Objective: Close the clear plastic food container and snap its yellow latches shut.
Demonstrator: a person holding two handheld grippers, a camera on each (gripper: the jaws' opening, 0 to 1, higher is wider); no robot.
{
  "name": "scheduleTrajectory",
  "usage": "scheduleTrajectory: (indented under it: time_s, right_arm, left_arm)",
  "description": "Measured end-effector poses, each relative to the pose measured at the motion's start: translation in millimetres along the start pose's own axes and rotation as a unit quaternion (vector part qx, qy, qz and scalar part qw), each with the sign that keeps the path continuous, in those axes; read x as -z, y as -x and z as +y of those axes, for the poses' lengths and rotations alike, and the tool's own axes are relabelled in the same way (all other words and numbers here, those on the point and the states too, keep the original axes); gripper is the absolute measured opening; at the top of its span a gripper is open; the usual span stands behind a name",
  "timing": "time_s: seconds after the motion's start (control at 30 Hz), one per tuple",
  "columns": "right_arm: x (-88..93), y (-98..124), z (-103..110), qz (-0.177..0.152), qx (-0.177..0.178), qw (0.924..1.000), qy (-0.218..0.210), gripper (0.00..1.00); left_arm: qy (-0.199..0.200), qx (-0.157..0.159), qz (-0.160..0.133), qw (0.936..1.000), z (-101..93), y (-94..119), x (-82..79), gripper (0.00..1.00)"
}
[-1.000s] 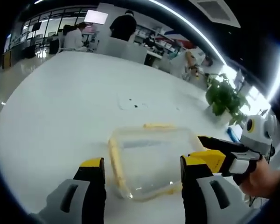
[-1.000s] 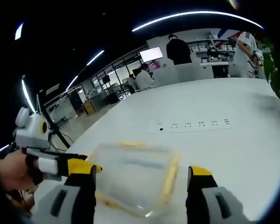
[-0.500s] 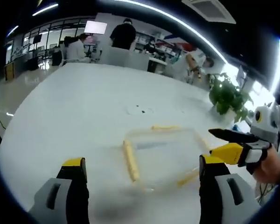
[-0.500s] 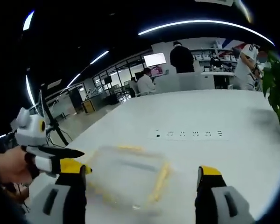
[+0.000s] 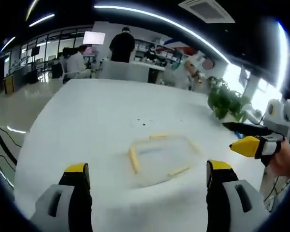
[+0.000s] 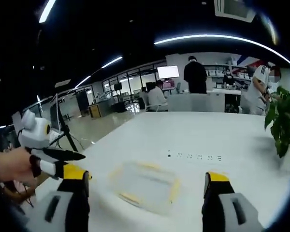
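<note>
Table (image 5: 77, 125): lying white, container (image 5: 160, 157) resting shut.
Change: both grippers pulling back, container shrinking.
Left gripper (image 5: 147, 176): gaping, empty.
Right gripper (image 6: 147, 186): gaping, empty.
Meaning: latches (image 5: 133, 160) seemingly snapped; task likely finishing.

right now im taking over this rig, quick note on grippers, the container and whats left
Left gripper: open, empty, held above the table, short of the container.
Right gripper: open, empty, also clear of it.
Clear plastic food container: flat on the white table, ahead of both grippers, lid apparently on. Yellow latches lie along its edges; too blurred to tell whether they are snapped.
Left to do: probably check each latch up close and press down any that is loose.
</note>
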State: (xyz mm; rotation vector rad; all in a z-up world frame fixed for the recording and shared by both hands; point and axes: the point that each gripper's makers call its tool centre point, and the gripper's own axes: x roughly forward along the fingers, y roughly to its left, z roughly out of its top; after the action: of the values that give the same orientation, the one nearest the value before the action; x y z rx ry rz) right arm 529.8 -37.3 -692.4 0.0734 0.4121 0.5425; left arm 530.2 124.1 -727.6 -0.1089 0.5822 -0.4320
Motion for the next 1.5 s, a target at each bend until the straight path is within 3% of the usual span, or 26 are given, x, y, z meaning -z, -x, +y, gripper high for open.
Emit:
scheduleTrajectory:
  time_s: [0.23,0.47,0.53,0.57,0.67,0.8,0.87,1.07,1.17,1.3,1.43,1.5]
  right_arm:
    - [-11.1,56.1,14.4,-0.011,-0.004,0.9998,0.018,1.0]
    - [-0.3,105.9,25.3,-0.013,-0.01,0.9995,0.026,1.0]
    - [8.5,118.6,28.9,-0.01,-0.013,0.9992,0.036,1.0]
    - [14.4,127.1,29.3,-0.008,-0.009,0.9987,0.049,1.0]
    - [27.8,147.4,32.9,-0.004,-0.009,0.999,0.044,1.0]
    - [45.5,175.6,40.7,0.006,-0.011,0.9992,0.037,1.0]
    - [57.2,189.7,43.9,0.023,-0.009,0.9979,0.061,1.0]
    - [85.2,218.2,59.5,0.042,-0.019,0.9964,0.071,1.0]
    - [107.2,231.0,58.2,0.055,0.0,0.9983,0.019,1.0]
    - [130.0,238.0,63.6,0.068,0.003,0.9977,0.007,1.0]
    - [143.5,243.0,70.3,0.069,0.001,0.9976,-0.008,1.0]
    - [153.4,243.9,71.6,0.086,0.006,0.9962,-0.013,1.0]
  left_arm:
    - [-0.032,0.008,-0.003,0.9995,-15.5,59.4,2.3,0.99]
    - [-0.054,0.016,0.005,0.9984,-26.9,116.4,28.1,0.99]
    - [-0.052,0.018,0.008,0.9984,-27.8,128.3,38.0,0.99]
    - [-0.053,0.017,0.023,0.9982,-25.6,134.4,48.3,0.99]
    - [-0.051,0.018,0.028,0.9981,-23.0,148.6,61.5,0.99]
    - [-0.049,0.018,0.031,0.9981,-19.4,169.4,71.9,0.99]
    - [-0.048,0.019,0.029,0.9982,-19.5,179.9,75.9,0.99]
    - [-0.078,0.038,0.047,0.9951,-25.6,202.4,97.4,0.99]
    - [-0.071,0.044,0.05,0.9953,-29.2,211.7,110.8,0.99]
    - [-0.062,0.055,0.068,0.9943,-37.4,218.5,135.2,0.99]
    - [-0.051,0.057,0.057,0.9954,-38.1,221.4,140.3,0.99]
    - [-0.054,0.054,0.055,0.9956,-37.5,221.5,142.1,0.99]
